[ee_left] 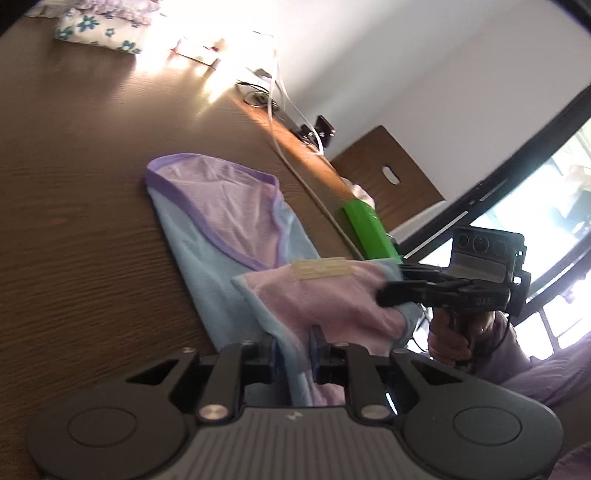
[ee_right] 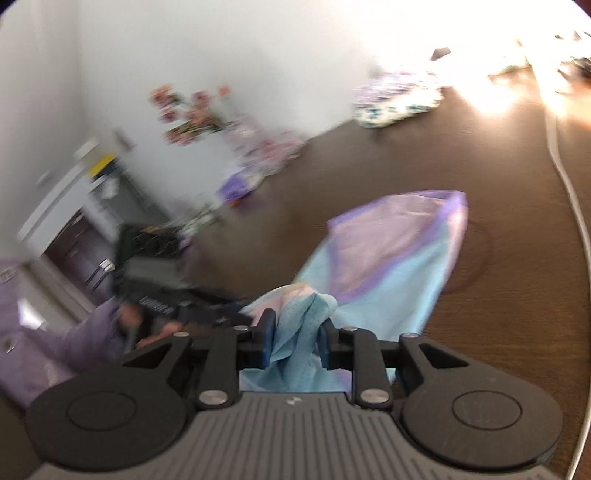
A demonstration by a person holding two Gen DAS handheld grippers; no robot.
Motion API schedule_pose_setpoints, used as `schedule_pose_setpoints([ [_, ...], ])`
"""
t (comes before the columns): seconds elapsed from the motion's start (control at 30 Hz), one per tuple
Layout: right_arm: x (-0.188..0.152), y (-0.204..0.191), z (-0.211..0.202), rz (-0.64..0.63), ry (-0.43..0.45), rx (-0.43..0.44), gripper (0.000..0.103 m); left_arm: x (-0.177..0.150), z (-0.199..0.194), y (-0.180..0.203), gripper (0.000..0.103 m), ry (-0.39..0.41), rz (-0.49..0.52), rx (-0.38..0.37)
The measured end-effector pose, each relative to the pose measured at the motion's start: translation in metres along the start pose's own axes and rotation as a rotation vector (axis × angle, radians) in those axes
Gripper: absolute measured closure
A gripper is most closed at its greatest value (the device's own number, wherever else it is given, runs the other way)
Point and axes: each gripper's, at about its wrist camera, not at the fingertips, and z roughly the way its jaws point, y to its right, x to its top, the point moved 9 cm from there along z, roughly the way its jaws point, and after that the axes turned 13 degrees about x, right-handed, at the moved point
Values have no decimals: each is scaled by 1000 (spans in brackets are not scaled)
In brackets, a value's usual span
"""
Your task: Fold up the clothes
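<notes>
garment (ee_left: 221,225): light-blue and lilac, purple trim | partly folded | on wooden table (ee_left: 74,184)

garment (ee_left: 229,236): light blue and pale pink panels, edged with purple binding; a cream patch is seen on the folded pink part
table (ee_left: 74,221): dark brown wood grain
floral cloth (ee_left: 99,31): white, printed with blue-green flowers
box (ee_left: 369,230): bright green
chair (ee_left: 388,177): brown wood
cable (ee_left: 306,184): white
sleeve (ee_left: 546,373): pale purple
grippers: black throughout
wall (ee_left: 406,55): white
</notes>
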Motion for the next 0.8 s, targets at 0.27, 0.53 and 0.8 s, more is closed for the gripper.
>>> schedule_pose_setpoints([
  [0.27,-1,22,-13,97,110,-58,93,-1,-1,3,96,96,-33,22],
  [0.53,12,25,10,3,57,-209,93,-10,-14,0,95,169,30,181],
  [0.8,15,7,-7,-206,103,-448,78,-6,-25,-5,75,230,52,267],
])
